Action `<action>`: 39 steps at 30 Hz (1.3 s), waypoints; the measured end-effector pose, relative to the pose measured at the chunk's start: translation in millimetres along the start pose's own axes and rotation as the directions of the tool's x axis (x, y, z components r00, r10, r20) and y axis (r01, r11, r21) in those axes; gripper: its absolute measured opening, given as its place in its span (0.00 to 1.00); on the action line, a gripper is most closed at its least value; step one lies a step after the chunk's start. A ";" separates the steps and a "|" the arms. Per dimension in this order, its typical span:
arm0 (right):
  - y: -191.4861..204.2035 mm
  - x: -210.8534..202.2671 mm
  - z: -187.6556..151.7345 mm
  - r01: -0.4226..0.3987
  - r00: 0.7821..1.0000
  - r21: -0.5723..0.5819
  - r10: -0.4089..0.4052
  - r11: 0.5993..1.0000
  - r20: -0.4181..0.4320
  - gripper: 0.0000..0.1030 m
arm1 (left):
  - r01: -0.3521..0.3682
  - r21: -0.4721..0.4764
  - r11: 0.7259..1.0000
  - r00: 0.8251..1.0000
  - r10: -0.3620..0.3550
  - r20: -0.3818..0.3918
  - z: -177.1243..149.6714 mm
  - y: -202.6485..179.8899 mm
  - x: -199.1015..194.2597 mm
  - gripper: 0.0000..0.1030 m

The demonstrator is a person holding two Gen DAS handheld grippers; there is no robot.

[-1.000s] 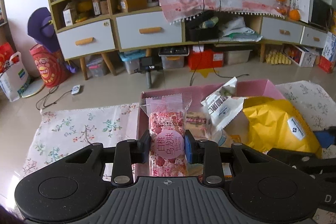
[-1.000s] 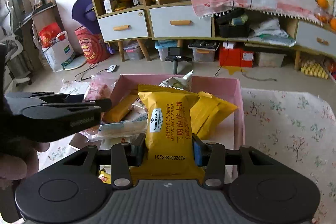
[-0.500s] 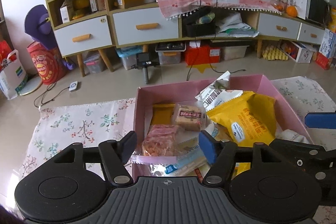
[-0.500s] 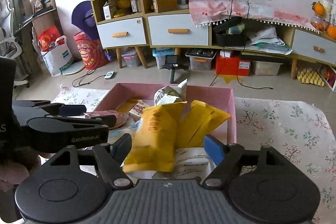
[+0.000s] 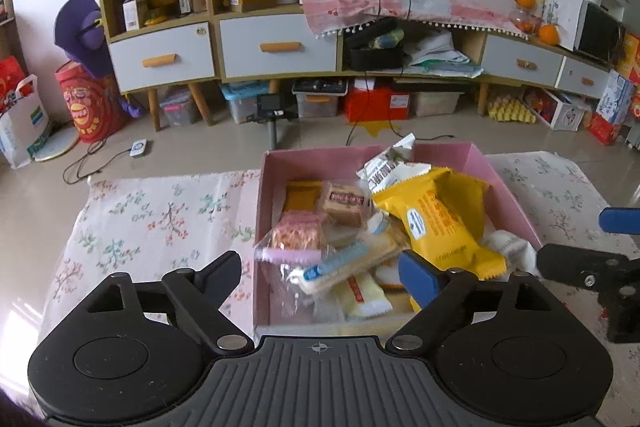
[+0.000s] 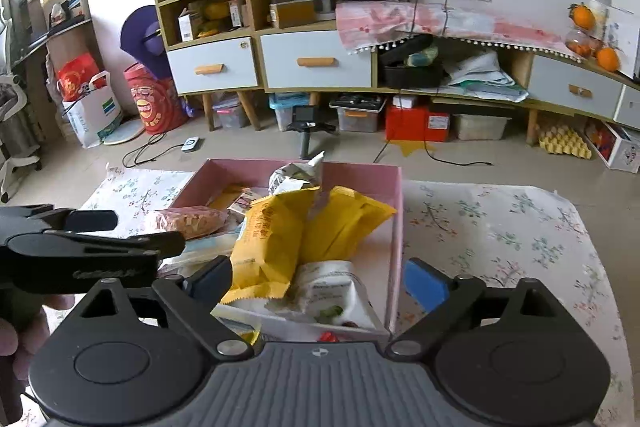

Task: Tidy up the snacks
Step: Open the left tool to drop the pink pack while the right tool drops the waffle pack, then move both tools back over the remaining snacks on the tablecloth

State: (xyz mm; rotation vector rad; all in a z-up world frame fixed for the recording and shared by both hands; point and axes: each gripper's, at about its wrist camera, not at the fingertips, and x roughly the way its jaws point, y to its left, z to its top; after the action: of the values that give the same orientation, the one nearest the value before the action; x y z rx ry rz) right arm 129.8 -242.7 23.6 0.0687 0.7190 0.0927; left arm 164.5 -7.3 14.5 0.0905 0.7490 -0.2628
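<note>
A pink box (image 5: 506, 183) (image 6: 394, 223) on the floral cloth holds several snack packs. The pink sakura pack (image 5: 294, 239) (image 6: 188, 222) lies at the box's left side. Yellow waffle packs (image 5: 436, 223) (image 6: 272, 247) lie in the middle, beside a white crumpled wrapper (image 5: 390, 167) (image 6: 294, 175). My left gripper (image 5: 320, 273) is open and empty above the box's near edge. My right gripper (image 6: 318, 281) is open and empty over the box's near right part. Each gripper shows at the edge of the other's view: the left one (image 6: 80, 251), the right one (image 5: 588, 267).
The floral cloth (image 5: 152, 223) (image 6: 500, 227) covers the table on both sides of the box. Beyond the table's far edge lie the tiled floor, a small tripod (image 5: 274, 119), storage bins and a long cabinet (image 5: 280, 47).
Both grippers opened: the left let go of the pink sakura pack, the right let go of a yellow waffle pack. Both packs now lie in the box. Both grippers drew back.
</note>
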 end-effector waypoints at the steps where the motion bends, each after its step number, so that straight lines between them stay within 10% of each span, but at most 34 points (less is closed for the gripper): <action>1: 0.1 -3.4 -0.6 0.004 1.000 -0.002 -0.004 1.000 -0.001 0.74 | 0.000 -0.004 1.000 1.000 0.000 -0.007 -1.7 0.6 -2.7 0.85; 39: 4.6 -49.4 -73.7 -0.002 1.000 -0.274 0.004 0.962 0.007 0.81 | 0.090 0.135 0.987 0.994 -0.081 -0.067 -78.9 5.7 -37.7 0.96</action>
State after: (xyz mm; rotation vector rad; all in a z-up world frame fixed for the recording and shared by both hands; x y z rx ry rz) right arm 43.9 -241.2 1.0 -0.1951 0.6927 0.1939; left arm 87.4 19.7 -17.4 0.1981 0.7968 -0.3951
